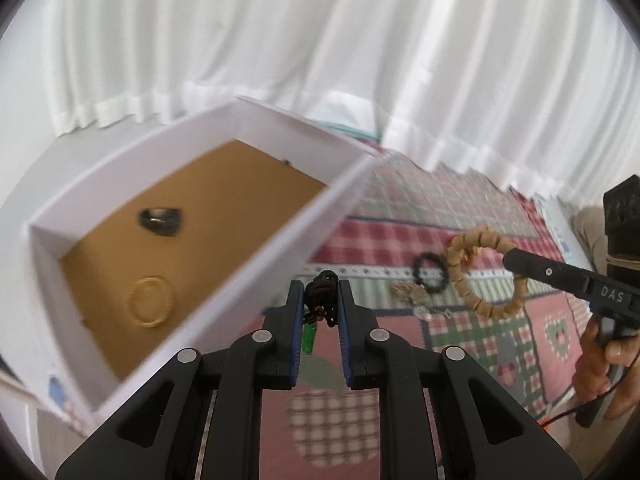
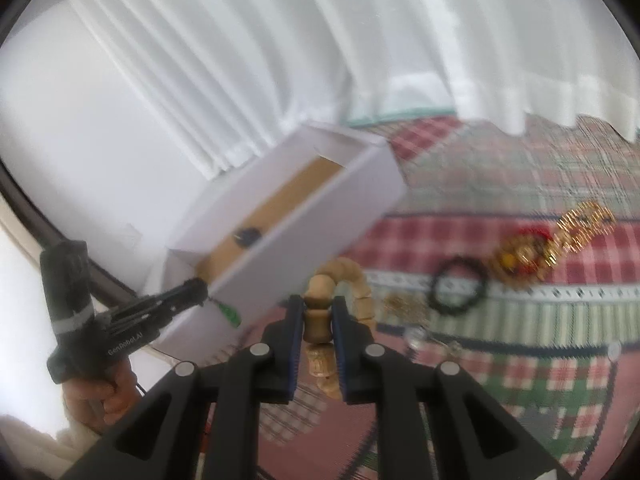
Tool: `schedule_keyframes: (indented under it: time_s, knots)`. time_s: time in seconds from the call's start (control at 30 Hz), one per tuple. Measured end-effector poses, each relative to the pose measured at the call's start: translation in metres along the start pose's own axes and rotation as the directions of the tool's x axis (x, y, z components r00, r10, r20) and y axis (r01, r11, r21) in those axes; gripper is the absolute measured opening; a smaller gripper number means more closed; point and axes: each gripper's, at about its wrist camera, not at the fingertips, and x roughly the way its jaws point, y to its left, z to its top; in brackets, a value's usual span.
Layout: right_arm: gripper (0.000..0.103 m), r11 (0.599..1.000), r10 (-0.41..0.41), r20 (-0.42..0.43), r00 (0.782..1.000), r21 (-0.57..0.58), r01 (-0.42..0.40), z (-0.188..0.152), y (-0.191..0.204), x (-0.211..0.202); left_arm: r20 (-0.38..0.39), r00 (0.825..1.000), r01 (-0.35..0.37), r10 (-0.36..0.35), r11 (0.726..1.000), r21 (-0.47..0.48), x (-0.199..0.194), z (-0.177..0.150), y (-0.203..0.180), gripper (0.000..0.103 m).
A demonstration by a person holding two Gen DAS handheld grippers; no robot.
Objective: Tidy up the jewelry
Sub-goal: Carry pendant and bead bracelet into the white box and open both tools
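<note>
My left gripper [image 1: 320,294] is shut on a black cord knot with a green pendant [image 1: 309,336] hanging below, held beside the near wall of the white box [image 1: 276,248]. The box has a brown floor holding a dark ring [image 1: 160,220] and a pale loop [image 1: 150,300]. My right gripper [image 2: 318,308] is shut on a tan wooden bead bracelet [image 2: 356,280] and holds it above the cloth; it also shows in the left wrist view [image 1: 516,258]. In the right wrist view the left gripper [image 2: 196,292] is at the box's corner with the pendant [image 2: 231,314].
On the plaid cloth [image 1: 460,360] lie a black bead bracelet [image 2: 458,286], a gold and red bracelet [image 2: 552,240], a small gold chain pile [image 2: 404,304] and a clear piece [image 2: 418,336]. White curtains [image 1: 320,40] hang behind.
</note>
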Motion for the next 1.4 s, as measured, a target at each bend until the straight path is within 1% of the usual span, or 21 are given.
schedule_keyframes:
  time_s: [0.17,0.27,0.37,0.43,0.47,0.57,0.63,0.7,0.83,0.93,1.07,1.1,1.17,1.2,1.23,1.27,1.33,1.37,1.4]
  knots:
    - [0.015,0.997,0.048,0.016,0.999,-0.059,-0.047,0.03,0.032,0.013,0.046,0.995,-0.082,0.086,0.993,-0.084,-0.036,0.018,0.048,0.015]
    - [0.015,0.992,0.067,0.025,0.997,-0.112,-0.064,0.054,0.053,0.032,0.076,0.982,-0.165,0.175,0.979,-0.122,-0.046,0.03,0.074,0.015]
    - [0.015,0.985,0.079,0.024,0.997,-0.159,-0.074,0.079,0.071,0.059,0.081,0.97,-0.216,0.23,0.964,-0.156,-0.04,0.041,0.093,0.014]
    - [0.015,0.982,0.068,0.024,0.997,-0.179,-0.063,0.092,0.077,0.078,0.076,0.964,-0.24,0.255,0.956,-0.169,-0.029,0.048,0.101,0.014]
    - [0.015,0.981,0.063,0.02,0.998,-0.184,-0.059,0.098,0.078,0.086,0.069,0.962,-0.251,0.265,0.953,-0.173,-0.017,0.053,0.103,0.014]
    - [0.015,0.979,0.025,-0.004,1.0,-0.203,-0.025,0.114,0.081,0.12,0.031,0.966,-0.247,0.257,0.951,-0.187,0.014,0.061,0.105,0.014]
    - [0.015,0.976,0.003,-0.03,1.0,-0.22,-0.009,0.123,0.081,0.143,-0.011,0.97,-0.239,0.242,0.949,-0.204,0.039,0.065,0.11,0.014]
    - [0.015,0.968,-0.04,-0.054,0.998,-0.248,0.025,0.127,0.081,0.166,-0.057,0.972,-0.235,0.228,0.946,-0.221,0.065,0.065,0.114,0.014]
    - [0.015,0.948,-0.118,-0.102,0.988,-0.307,0.082,0.123,0.078,0.204,-0.129,0.966,-0.248,0.222,0.939,-0.24,0.104,0.061,0.12,0.014]
    - [0.015,0.934,-0.172,-0.134,0.976,-0.337,0.119,0.117,0.074,0.23,-0.172,0.96,-0.262,0.223,0.932,-0.251,0.124,0.056,0.123,0.014]
    - [0.015,0.923,-0.192,-0.155,0.969,-0.363,0.125,0.108,0.075,0.248,-0.199,0.952,-0.277,0.232,0.929,-0.244,0.14,0.052,0.125,0.015]
    - [0.016,0.923,-0.19,-0.162,0.968,-0.365,0.121,0.107,0.076,0.252,-0.204,0.95,-0.283,0.237,0.929,-0.239,0.141,0.053,0.126,0.017]
    - [0.016,0.929,-0.172,-0.175,0.969,-0.357,0.1,0.105,0.077,0.257,-0.213,0.941,-0.311,0.264,0.922,-0.232,0.144,0.052,0.126,0.025]
    - [0.019,0.933,-0.157,-0.175,0.972,-0.348,0.088,0.105,0.077,0.257,-0.209,0.94,-0.316,0.27,0.919,-0.233,0.142,0.052,0.126,0.04]
    - [0.027,0.936,-0.15,-0.168,0.974,-0.341,0.085,0.105,0.077,0.256,-0.199,0.94,-0.321,0.277,0.917,-0.236,0.14,0.052,0.126,0.052]
    - [0.029,0.939,-0.142,-0.156,0.977,-0.333,0.084,0.106,0.078,0.252,-0.187,0.939,-0.329,0.289,0.914,-0.237,0.135,0.052,0.125,0.056]
    - [0.031,0.943,-0.131,-0.128,0.983,-0.321,0.084,0.109,0.08,0.242,-0.161,0.935,-0.348,0.318,0.908,-0.232,0.126,0.052,0.125,0.068]
    - [0.04,0.943,-0.137,-0.111,0.984,-0.318,0.095,0.11,0.08,0.236,-0.144,0.933,-0.357,0.331,0.905,-0.231,0.12,0.052,0.124,0.072]
    - [0.054,0.942,-0.151,-0.084,0.985,-0.314,0.118,0.111,0.081,0.226,-0.131,0.932,-0.36,0.338,0.903,-0.233,0.115,0.052,0.123,0.078]
